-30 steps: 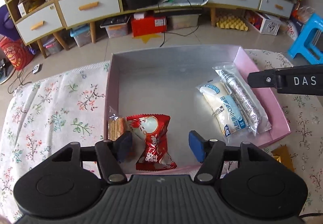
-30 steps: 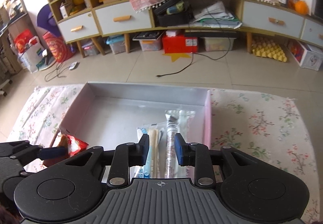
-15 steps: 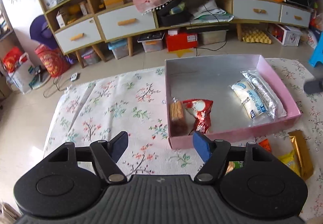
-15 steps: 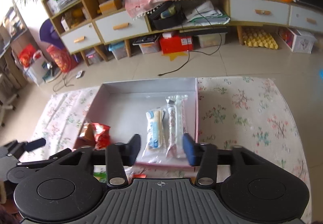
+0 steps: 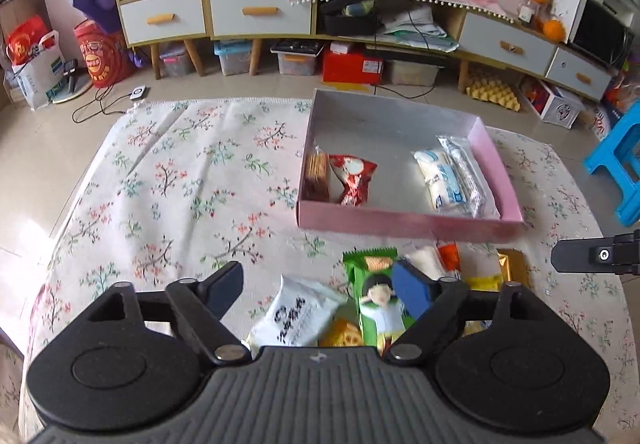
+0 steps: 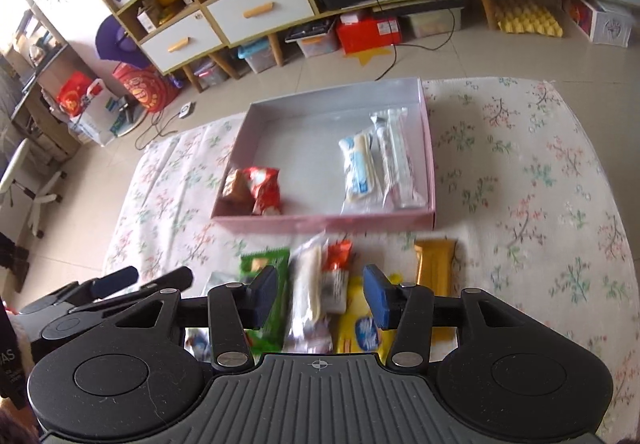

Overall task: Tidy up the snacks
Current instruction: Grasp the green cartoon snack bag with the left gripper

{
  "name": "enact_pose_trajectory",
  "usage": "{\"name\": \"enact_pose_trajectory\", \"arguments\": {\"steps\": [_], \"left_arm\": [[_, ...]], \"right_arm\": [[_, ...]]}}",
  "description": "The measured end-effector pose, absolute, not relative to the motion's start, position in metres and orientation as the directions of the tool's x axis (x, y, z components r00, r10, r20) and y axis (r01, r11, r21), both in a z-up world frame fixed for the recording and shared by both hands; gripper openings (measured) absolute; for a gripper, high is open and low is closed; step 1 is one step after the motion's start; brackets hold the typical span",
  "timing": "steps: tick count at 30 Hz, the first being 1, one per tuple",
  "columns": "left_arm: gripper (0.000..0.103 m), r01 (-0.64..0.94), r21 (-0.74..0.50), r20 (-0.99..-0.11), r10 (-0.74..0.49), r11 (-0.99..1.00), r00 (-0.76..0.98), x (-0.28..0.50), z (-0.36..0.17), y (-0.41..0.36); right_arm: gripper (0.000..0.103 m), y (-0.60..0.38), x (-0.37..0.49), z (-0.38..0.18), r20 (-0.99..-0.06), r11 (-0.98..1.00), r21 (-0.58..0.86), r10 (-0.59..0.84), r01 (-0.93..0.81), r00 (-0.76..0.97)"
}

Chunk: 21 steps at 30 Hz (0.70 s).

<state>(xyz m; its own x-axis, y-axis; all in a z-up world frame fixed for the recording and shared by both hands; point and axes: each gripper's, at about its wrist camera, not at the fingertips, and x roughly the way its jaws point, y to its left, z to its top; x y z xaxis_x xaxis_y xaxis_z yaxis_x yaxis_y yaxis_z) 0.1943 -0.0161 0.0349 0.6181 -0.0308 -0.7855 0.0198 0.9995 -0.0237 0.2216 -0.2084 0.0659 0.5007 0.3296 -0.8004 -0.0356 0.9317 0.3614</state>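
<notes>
Beside pink box (image 5: 404, 222), white packet (image 5: 298, 318), left view only

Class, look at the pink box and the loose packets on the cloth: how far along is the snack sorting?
Done: four packets lie in the pink box, cracker pack and red packet left, two white-and-clear packs right. In hand: nothing; left gripper and right gripper are open. Left: green packet, gold bar and others on the cloth.
</notes>
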Motion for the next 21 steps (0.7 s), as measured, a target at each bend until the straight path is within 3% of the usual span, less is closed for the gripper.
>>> {"name": "enact_pose_trajectory", "arguments": {"steps": [5, 8, 10, 12, 14, 21], "left_arm": [[0.086, 0.018, 0.015, -0.808, 0.001, 1.000, 0.589, 0.192, 0.018, -0.013], [0.087, 0.003, -0.026, -0.831, -0.024, 1.000, 0.557, 0.194, 0.013, -0.011], [0.093, 0.005, -0.049, -0.828, -0.043, 0.999, 0.559, 0.193, 0.014, -0.013], [0.097, 0.015, -0.046, -0.818, -0.046, 0.999, 0.573, 0.191, 0.015, -0.019], [0.098, 0.030, -0.048, -0.814, -0.057, 0.998, 0.578, 0.191, 0.015, -0.025], [0.099, 0.052, -0.023, -0.828, -0.048, 0.998, 0.558, 0.198, 0.002, -0.047]], "right_arm": [[0.057, -0.214, 0.207, 0.058, -0.819, 0.948, 0.313, 0.304, -0.066, 0.487], [0.058, -0.218, 0.210, 0.039, -0.856, 0.968, 0.245, 0.242, -0.054, 0.458], [0.059, -0.221, 0.213, 0.027, -0.878, 0.973, 0.229, 0.222, -0.034, 0.424], [0.079, -0.223, 0.214, 0.019, -0.888, 0.976, 0.219, 0.208, -0.022, 0.410], [0.087, -0.221, 0.215, 0.016, -0.888, 0.982, 0.186, 0.175, -0.016, 0.425], [0.087, -0.210, 0.220, 0.012, -0.891, 0.988, 0.155, 0.146, -0.015, 0.429]]}}
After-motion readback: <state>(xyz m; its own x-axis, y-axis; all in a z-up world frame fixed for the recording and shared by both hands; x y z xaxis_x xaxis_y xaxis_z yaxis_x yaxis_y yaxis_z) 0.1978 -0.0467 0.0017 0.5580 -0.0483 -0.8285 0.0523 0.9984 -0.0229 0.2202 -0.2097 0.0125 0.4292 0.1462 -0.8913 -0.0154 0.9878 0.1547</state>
